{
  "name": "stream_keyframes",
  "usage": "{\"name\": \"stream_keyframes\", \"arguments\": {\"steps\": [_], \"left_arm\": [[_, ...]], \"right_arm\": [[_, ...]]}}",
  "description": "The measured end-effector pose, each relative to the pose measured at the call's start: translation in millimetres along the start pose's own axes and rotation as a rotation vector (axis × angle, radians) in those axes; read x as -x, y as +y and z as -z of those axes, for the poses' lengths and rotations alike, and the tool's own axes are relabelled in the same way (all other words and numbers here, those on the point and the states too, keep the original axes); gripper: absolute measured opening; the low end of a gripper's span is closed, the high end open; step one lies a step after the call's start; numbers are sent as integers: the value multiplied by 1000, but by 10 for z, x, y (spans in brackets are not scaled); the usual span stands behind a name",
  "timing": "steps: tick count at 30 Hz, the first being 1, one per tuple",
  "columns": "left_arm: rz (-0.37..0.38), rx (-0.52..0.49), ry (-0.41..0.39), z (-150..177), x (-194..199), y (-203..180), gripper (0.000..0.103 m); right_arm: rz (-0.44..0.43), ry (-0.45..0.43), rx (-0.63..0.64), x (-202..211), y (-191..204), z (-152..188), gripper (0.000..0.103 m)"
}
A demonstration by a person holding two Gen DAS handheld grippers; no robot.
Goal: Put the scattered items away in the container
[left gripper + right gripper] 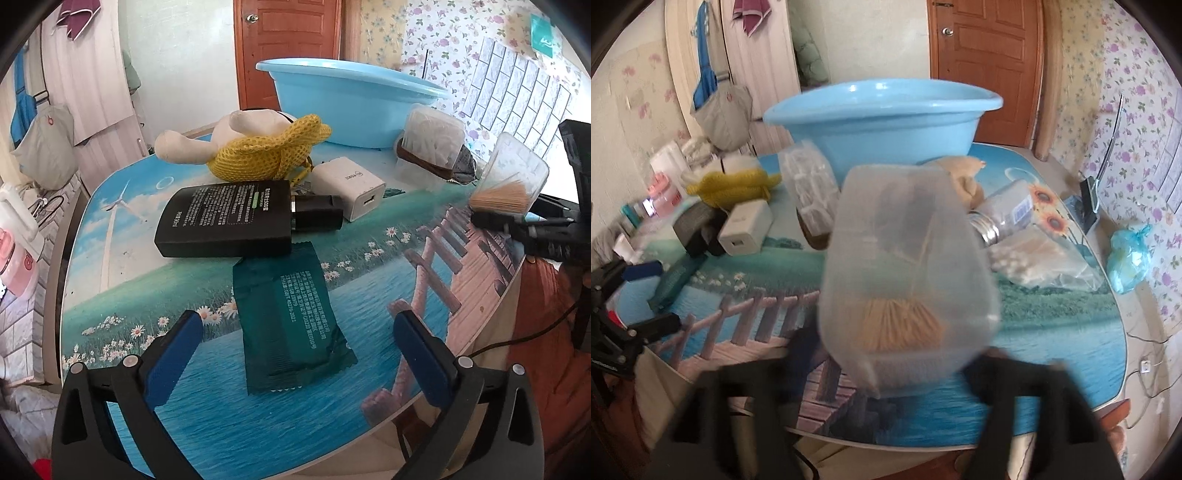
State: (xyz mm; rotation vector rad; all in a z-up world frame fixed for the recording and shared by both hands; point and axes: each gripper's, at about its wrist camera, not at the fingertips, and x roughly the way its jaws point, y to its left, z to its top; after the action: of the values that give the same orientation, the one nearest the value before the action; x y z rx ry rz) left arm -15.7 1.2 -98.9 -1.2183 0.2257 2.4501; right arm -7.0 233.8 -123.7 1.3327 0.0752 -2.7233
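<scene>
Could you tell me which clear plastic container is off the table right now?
The toothpick box, shut in the right gripper; the cotton swab box sits on the table.

Clear toothpick box (908, 273) held tilted before the empty blue basin (882, 122).

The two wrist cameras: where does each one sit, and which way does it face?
Left wrist: sits on the left gripper, low over the table's near edge, facing the green packet and blue basin; its blue-padded jaws stand open.
Right wrist: sits on the right gripper, facing the basin; its blurred jaws hold the toothpick box.
Shared: basin, toothpick box, white charger.
</scene>
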Motion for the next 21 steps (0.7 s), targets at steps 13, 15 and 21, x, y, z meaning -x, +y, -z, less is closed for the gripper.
{"name": "stream_keyframes", "arguments": {"steps": [13, 15, 21], "left_arm": [[-5, 11, -45, 37, -10, -9, 103], [-6, 11, -45, 34, -13, 1, 103], [-10, 15, -56, 55, -4, 10, 103]], "right_arm": [[-5, -9, 2, -20, -66, 13, 103], [-6, -9, 2, -23, -69, 14, 103], [-7, -8, 4, -18, -62, 16, 103]]}}
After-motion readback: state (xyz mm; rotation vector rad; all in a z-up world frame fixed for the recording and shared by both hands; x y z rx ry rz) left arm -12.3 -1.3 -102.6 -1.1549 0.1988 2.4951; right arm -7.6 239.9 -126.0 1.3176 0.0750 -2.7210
